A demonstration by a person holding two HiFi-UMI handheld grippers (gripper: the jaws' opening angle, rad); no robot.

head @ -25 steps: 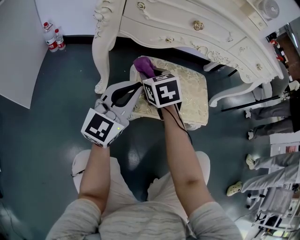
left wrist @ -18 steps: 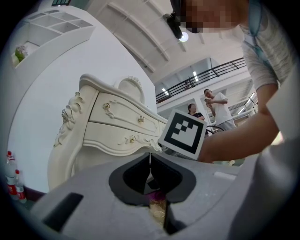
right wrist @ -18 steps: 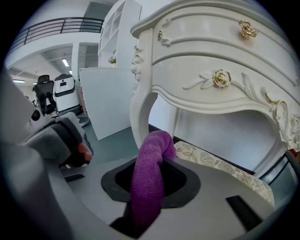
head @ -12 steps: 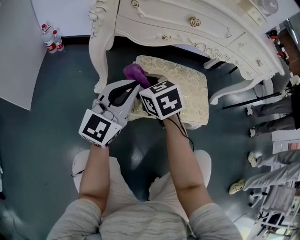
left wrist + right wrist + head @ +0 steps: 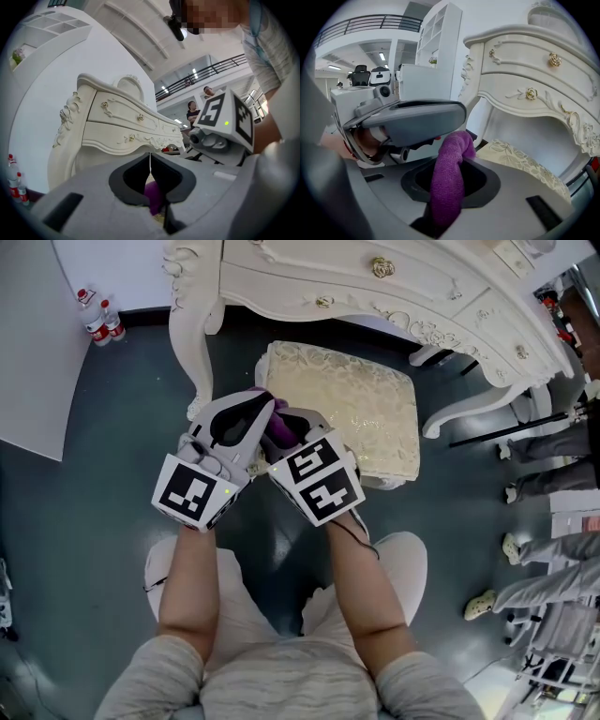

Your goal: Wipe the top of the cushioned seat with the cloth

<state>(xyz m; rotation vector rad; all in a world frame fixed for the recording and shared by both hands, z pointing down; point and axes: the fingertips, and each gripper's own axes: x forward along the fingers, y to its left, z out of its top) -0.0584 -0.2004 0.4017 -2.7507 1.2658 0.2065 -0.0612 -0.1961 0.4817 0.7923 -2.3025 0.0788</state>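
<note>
Cloth (image 5: 449,183) is purple and soft, and the right gripper (image 5: 450,174) has its fingers (image 5: 511,201) squeezed tight on it. One end of the cloth sticks up out of the fingers and bends over at the top.

The left gripper (image 5: 150,160) has its fingers (image 5: 93,199) pressed together, with only a thin line between them. They hold nothing that I can see. A bit of the purple cloth shows through the hole lower down between these fingers.

From the head view, both grippers sit side by side at the near left corner of the cushioned seat (image 5: 361,404). The left gripper (image 5: 260,402) points toward that corner, and the right gripper (image 5: 286,420) is touching it or just beside it. The cloth (image 5: 277,430) peeks out between them, right at the seat's corner. I cannot tell if the cloth touches the seat. Two bare arms reach out from the person to the grippers.

The seat is cream with a leafy pattern, and most of its top is bare. Past the seat stands a big white dresser (image 5: 394,287) with gold knobs. One curly leg (image 5: 192,343) of it stands just left of the seat. The seat rests on a dark floor (image 5: 103,418). Far to the left of the seat, two small bottles (image 5: 98,317) stand by a wall. Far to the right of the seat, other people's legs and shoes (image 5: 548,465) show.
</note>
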